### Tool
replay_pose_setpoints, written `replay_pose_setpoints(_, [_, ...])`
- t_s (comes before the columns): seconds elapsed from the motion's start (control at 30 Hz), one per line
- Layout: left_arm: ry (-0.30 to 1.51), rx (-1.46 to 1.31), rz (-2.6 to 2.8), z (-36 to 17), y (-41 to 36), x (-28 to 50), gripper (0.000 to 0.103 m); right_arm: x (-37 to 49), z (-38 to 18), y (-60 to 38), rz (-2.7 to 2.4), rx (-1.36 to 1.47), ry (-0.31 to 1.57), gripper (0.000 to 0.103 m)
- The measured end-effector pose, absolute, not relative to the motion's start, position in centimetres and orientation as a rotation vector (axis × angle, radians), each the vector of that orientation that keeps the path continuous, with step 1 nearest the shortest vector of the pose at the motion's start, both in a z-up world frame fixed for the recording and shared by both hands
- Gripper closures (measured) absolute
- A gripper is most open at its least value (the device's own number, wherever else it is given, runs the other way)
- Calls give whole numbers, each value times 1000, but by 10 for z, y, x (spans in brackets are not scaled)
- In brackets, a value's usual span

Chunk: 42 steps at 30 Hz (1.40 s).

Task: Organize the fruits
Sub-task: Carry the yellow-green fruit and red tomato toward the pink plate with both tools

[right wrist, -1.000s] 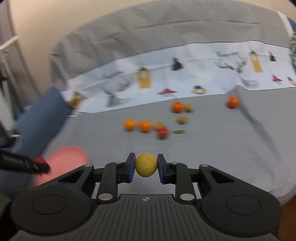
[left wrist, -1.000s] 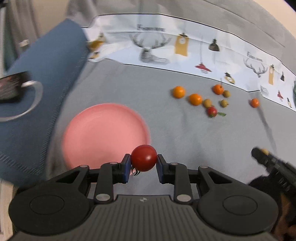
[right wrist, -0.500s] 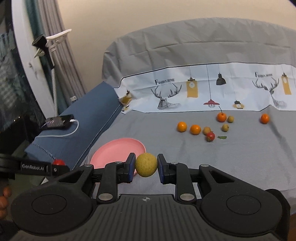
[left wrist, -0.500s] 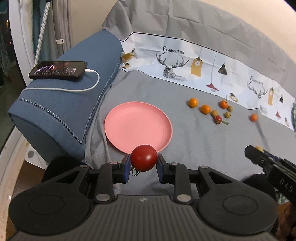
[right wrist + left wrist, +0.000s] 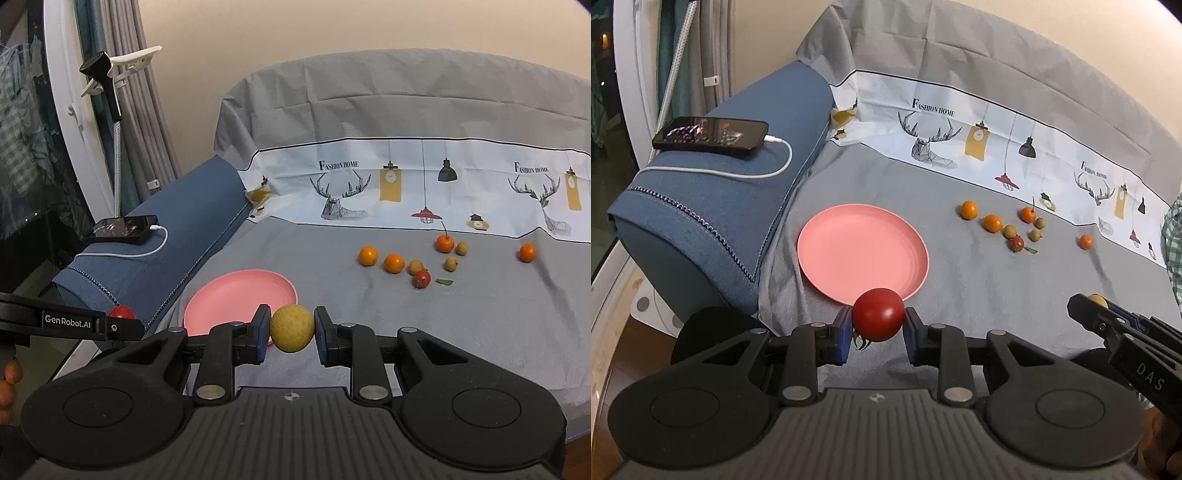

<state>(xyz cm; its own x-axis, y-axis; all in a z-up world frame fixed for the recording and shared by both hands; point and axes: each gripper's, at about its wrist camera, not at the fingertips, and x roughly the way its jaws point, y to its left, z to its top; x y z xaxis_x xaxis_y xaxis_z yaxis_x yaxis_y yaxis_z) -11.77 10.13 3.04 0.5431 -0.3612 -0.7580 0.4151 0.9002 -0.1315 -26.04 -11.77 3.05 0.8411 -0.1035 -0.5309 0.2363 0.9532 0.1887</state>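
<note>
Now the left gripper (image 5: 878, 325) squeezes a red tomato (image 5: 878, 314) by its round middle; it looks soft and light. The right gripper (image 5: 291, 334) pinches a small yellow fruit (image 5: 291, 328), near the pink plate (image 5: 229, 291); squeeze gently.

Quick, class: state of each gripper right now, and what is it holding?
Left gripper: closed on the red tomato.
Right gripper: closed on the round yellow fruit.

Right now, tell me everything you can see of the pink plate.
The pink plate is round and shallow with a low raised rim, matte and plastic-looking, with faint rings inside. It lies flat on the grey cover beside the blue armrest. Nothing lies in it. Its near edge is hidden behind the held red tomato.
</note>
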Motion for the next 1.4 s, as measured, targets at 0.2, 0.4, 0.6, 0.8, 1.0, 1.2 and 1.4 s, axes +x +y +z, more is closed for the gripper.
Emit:
replay_pose_setpoints(0.2, [889, 65, -465, 29, 100, -115, 71, -257, 30, -117, -183, 247, 556, 77])
replay_pose_setpoints(0.4, [898, 61, -463, 26, 101, -112, 71, -253, 29, -116, -182, 245, 570, 77])
replay_pose_setpoints(0.6, [909, 57, -462, 23, 101, -110, 71, -249, 27, -115, -180, 240, 585, 77])
replay_pose_setpoints(0.8, [921, 53, -463, 20, 101, -105, 71, -245, 25, -114, -179, 237, 599, 77])
replay_pose_setpoints(1.0, [943, 47, -456, 15, 100, -100, 71, -238, 21, -113, -175, 233, 622, 77])
replay_pose_setpoints(1.2, [963, 44, -452, 9, 99, -91, 71, -228, 18, -112, -173, 221, 647, 77])
replay_pose_setpoints(1.4, [996, 59, -428, 1, 95, -76, 71, -213, 10, -114, -165, 206, 673, 77])
